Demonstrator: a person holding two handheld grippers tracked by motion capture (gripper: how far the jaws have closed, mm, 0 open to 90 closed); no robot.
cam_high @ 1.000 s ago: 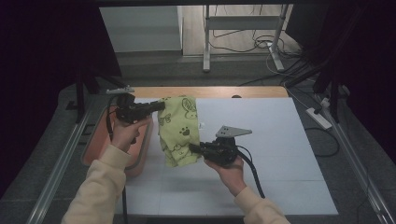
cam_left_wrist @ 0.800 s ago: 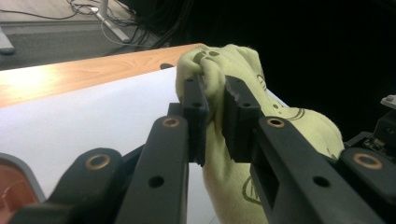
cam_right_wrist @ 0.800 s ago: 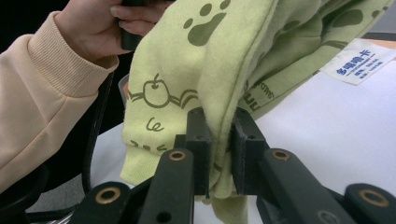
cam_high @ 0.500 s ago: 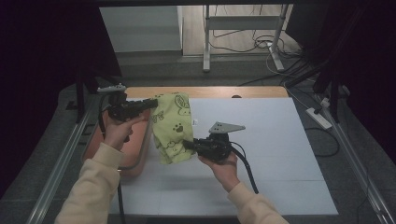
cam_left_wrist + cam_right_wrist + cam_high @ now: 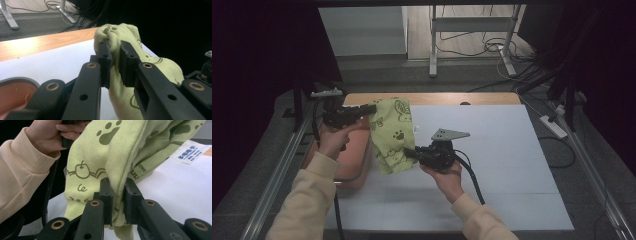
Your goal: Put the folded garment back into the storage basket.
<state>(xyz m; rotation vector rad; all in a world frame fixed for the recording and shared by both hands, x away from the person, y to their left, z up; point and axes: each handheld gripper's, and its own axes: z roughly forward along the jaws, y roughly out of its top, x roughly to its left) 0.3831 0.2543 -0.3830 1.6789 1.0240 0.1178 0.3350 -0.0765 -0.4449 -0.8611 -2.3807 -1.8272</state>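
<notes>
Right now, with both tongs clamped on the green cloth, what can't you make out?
- Cloth: garment or towel unclear; bunched folds hide its outline in the high view.
- White label: print too small to read, right gripper view.
- Reddish basin: the left forearm and the cloth cover part of its inside.
- Left tongs, right tongs: fabric hides the pad faces.

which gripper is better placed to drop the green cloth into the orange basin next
Left, probably. The left gripper pinches the green cloth at its top edge and hangs right beside the orange basin. The right gripper grips the cloth's lower edge over the white mat, farther from the basin.
</notes>
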